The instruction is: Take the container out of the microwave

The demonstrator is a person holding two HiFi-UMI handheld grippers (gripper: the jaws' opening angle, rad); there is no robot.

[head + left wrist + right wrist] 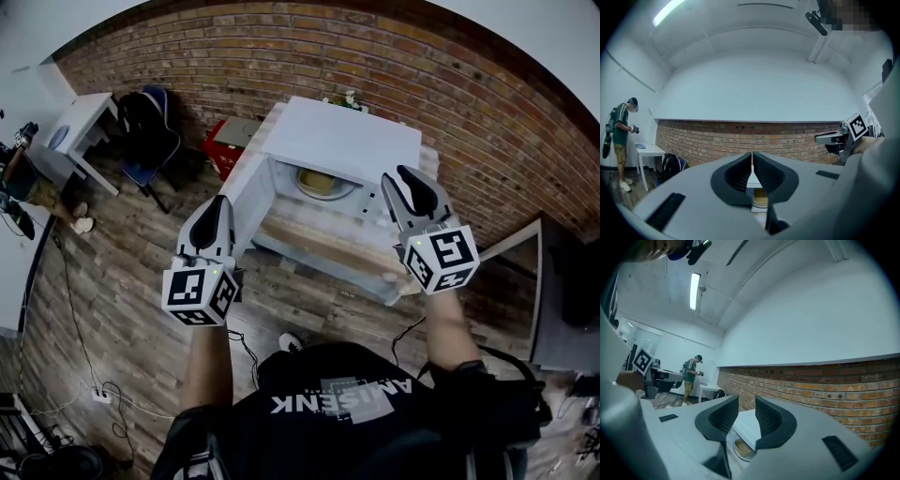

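Note:
A white microwave (342, 141) stands on a wooden table (319, 246), its door (246, 202) swung open to the left. Inside sits a pale yellow container (319, 183), also seen low between the fingers in the left gripper view (761, 199) and as a round rim in the right gripper view (743, 447). My left gripper (221, 202) (752, 155) hovers in front of the open door, jaws together with nothing in them. My right gripper (396, 176) (746, 400) hangs at the microwave's right front corner, jaws apart and empty. Both point level towards the oven, short of the container.
A brick wall (450, 84) runs behind the microwave. To the left are a small white table (80, 122), a dark backpack on a chair (145, 127) and a red box (225, 145). A person (621, 136) stands by that table. Cables (89, 375) trail on the wooden floor.

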